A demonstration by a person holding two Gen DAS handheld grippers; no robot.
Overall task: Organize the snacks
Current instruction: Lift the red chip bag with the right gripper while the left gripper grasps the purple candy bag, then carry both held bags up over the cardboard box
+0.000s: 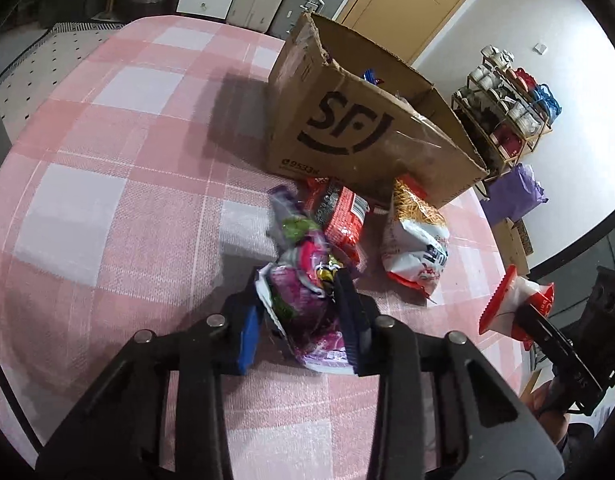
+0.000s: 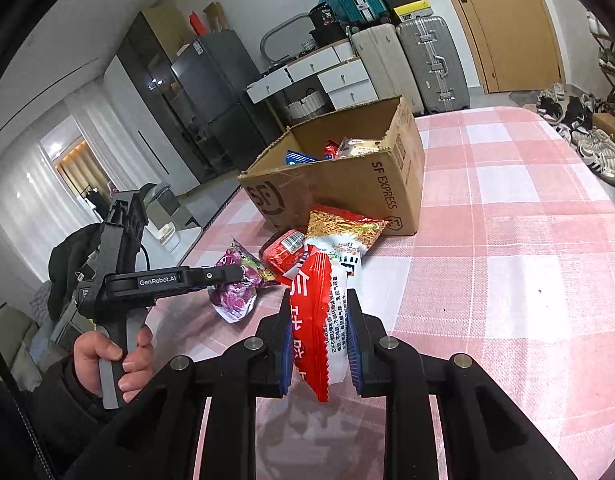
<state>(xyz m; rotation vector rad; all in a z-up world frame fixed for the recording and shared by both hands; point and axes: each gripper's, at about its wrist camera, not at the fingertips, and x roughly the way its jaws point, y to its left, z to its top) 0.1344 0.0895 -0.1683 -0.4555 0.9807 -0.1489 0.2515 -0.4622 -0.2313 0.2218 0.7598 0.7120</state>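
My left gripper (image 1: 301,286) is shut on a crumpled purple snack packet (image 1: 307,312) low over the pink checked tablecloth (image 1: 107,160). Just beyond it lie a red packet (image 1: 341,216) and a noodle packet (image 1: 415,232), both against the open cardboard box (image 1: 359,120). My right gripper (image 2: 319,300) is shut on a red and white packet (image 2: 313,328), held above the cloth. The box (image 2: 339,184) has several snacks inside. In the right wrist view, the left gripper (image 2: 227,274) pinches the purple packet (image 2: 235,292) beside the red packet (image 2: 285,246) and the noodle packet (image 2: 343,226).
A shoe rack (image 1: 507,108) and a purple bag (image 1: 511,196) stand past the table's right edge. Suitcases (image 2: 427,60), white drawers (image 2: 339,76) and a door lie behind the box. Shoes (image 2: 595,144) sit on the floor. A hand (image 2: 107,356) holds the left gripper's handle.
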